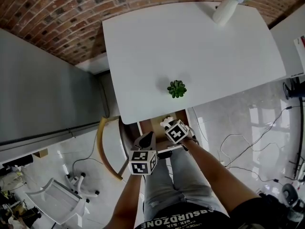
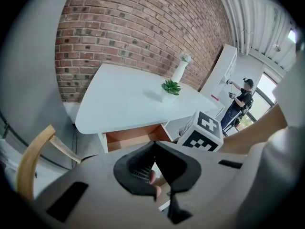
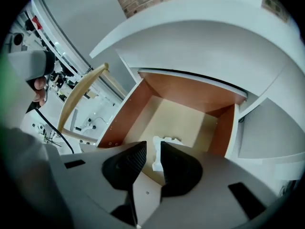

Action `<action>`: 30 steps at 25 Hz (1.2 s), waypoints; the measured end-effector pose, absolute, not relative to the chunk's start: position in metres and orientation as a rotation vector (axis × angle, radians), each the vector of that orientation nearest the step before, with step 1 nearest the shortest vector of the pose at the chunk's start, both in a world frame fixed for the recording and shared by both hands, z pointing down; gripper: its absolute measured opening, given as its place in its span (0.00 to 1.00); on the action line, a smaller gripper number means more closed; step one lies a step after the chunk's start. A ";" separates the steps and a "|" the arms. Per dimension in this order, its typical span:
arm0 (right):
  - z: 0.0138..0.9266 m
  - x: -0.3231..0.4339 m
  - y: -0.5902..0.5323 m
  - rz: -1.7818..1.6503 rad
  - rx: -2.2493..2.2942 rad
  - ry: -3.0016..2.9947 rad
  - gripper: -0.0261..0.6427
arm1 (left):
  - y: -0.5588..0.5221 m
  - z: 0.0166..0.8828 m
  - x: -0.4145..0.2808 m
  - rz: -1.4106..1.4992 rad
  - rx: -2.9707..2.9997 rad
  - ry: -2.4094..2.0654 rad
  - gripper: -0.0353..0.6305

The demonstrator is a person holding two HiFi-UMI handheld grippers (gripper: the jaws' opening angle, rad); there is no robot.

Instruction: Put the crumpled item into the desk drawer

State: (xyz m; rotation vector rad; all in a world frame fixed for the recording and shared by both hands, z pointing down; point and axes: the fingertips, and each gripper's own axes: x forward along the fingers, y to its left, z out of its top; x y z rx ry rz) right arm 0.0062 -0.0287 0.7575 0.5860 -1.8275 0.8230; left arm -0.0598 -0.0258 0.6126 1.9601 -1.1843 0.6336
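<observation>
The desk drawer stands pulled open under the white desk, its pale floor bare but for the crumpled white item. That item shows in the gap of my right gripper, close against one jaw with a visible gap to the other, so the jaws stand open above the drawer's front part. In the head view the right gripper hangs over the drawer. My left gripper sits just left of it, in front of the drawer, jaw tips meeting. In its own view the left gripper looks shut, holding nothing.
A small green plant and a white vase stand on the desk. A curved wooden chair back is left of the drawer. A white chair and cables lie on the floor. A person stands far off.
</observation>
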 end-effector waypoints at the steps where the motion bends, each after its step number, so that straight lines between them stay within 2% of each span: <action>1: 0.752 0.007 -0.029 0.821 0.600 -1.839 0.16 | -0.026 0.610 -0.059 0.636 1.966 -1.183 0.06; 14: 0.687 0.011 -0.031 0.834 0.785 -1.966 0.04 | -0.020 0.585 -0.052 0.666 2.011 -1.195 0.06; 30: 0.609 0.016 -0.028 0.858 0.952 -2.091 0.03 | -0.024 0.554 -0.050 0.646 2.058 -1.204 0.06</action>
